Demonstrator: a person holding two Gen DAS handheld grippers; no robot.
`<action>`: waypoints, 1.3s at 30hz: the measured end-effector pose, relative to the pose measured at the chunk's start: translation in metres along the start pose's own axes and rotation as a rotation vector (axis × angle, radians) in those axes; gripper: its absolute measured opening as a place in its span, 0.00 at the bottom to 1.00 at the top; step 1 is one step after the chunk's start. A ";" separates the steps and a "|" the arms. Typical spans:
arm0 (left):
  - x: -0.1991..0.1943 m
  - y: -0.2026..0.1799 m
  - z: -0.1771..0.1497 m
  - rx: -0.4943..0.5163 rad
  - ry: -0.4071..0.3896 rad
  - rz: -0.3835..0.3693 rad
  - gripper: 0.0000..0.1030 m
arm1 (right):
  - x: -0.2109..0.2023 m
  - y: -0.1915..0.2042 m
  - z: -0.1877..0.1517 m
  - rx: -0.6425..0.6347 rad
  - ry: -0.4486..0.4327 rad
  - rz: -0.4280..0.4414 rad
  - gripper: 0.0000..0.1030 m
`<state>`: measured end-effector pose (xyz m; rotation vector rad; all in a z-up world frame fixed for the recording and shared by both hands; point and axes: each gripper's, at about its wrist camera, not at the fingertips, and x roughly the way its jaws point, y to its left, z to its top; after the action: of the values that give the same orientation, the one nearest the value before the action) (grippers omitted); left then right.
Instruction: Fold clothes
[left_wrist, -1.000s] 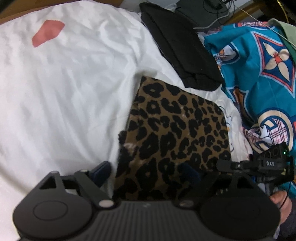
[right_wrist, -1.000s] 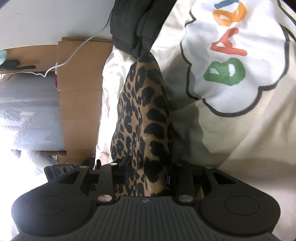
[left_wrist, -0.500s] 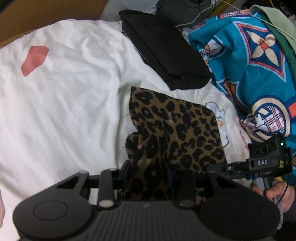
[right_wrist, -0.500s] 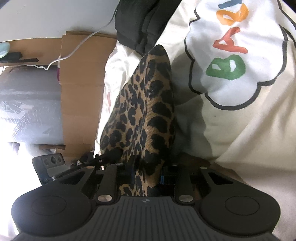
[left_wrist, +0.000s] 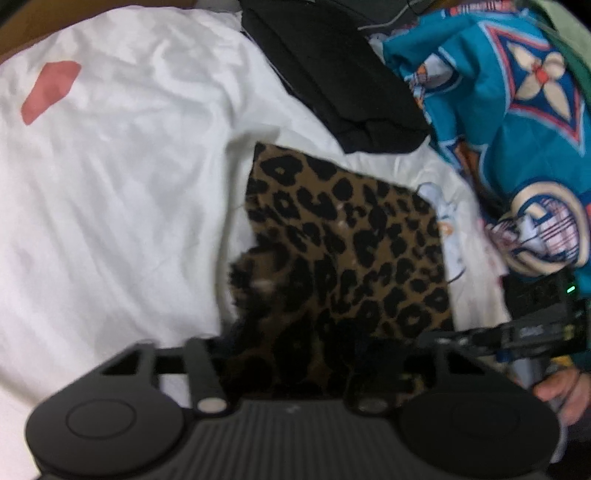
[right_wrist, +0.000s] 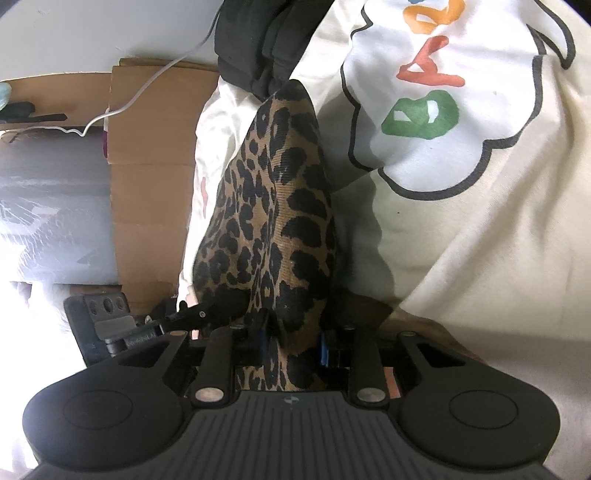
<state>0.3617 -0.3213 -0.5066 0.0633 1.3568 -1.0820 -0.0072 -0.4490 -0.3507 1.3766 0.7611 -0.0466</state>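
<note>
The leopard-print garment (left_wrist: 347, 236) on the white bedding (left_wrist: 110, 192) looks soft, light and limp, so you hold its near edge bunched in both grippers, the right gripper (right_wrist: 291, 332) clamped on it, the left gripper (left_wrist: 291, 354) easing slightly wider around its fold.

Left wrist view: motion-blurred throughout; white bedding (left_wrist: 122, 177) bright, near overexposed; dark shadow where the leopard-print cloth (left_wrist: 347, 243) meets the gripper body. Right wrist view: sharp; strong glare, blown out at lower left; soft shadow right of the cloth (right_wrist: 280, 221). Both: fisheye bending, dark corner vignetting.
</note>
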 end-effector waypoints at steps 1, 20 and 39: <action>-0.003 -0.001 0.000 -0.001 -0.003 -0.006 0.43 | 0.000 0.001 0.000 -0.002 -0.002 -0.001 0.25; 0.008 -0.009 0.001 0.003 0.033 0.014 0.57 | -0.018 0.001 0.003 -0.007 -0.027 0.009 0.15; -0.037 0.007 -0.014 -0.107 0.021 -0.023 0.38 | -0.014 0.001 0.003 0.006 -0.014 0.008 0.19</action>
<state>0.3618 -0.2870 -0.4847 -0.0200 1.4349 -1.0292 -0.0161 -0.4565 -0.3428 1.3839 0.7443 -0.0529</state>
